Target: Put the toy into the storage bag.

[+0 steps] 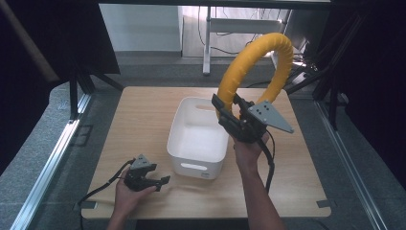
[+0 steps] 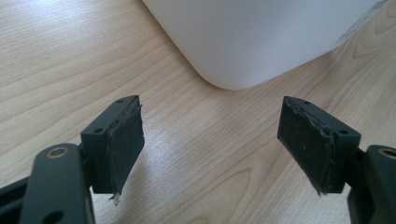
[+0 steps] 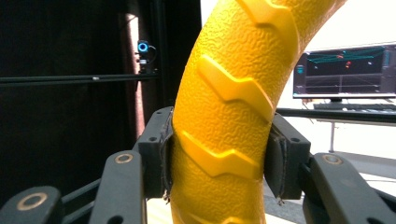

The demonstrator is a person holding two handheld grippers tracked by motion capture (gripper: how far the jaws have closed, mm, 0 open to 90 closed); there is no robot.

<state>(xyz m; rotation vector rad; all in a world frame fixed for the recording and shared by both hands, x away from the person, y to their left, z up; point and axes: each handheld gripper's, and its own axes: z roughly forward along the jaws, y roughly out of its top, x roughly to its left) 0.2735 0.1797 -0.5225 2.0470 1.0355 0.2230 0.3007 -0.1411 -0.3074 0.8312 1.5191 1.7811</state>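
Bare tabletop [image 1: 143, 120] left of bin [image 1: 198, 136] — yellow ring [image 1: 258, 62] aloft in right hand-held gripper [image 1: 230, 112]

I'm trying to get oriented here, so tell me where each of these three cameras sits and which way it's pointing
High view: above the person's side, looking forward and down at the table; forearms, both grippers show.
Left gripper view: rides the left gripper, looking low over the table; open jaws show.
Right gripper view: rides the right gripper, facing outward to a monitor; jaws clamp the yellow ring.
Shared: the white bin, high and left views.
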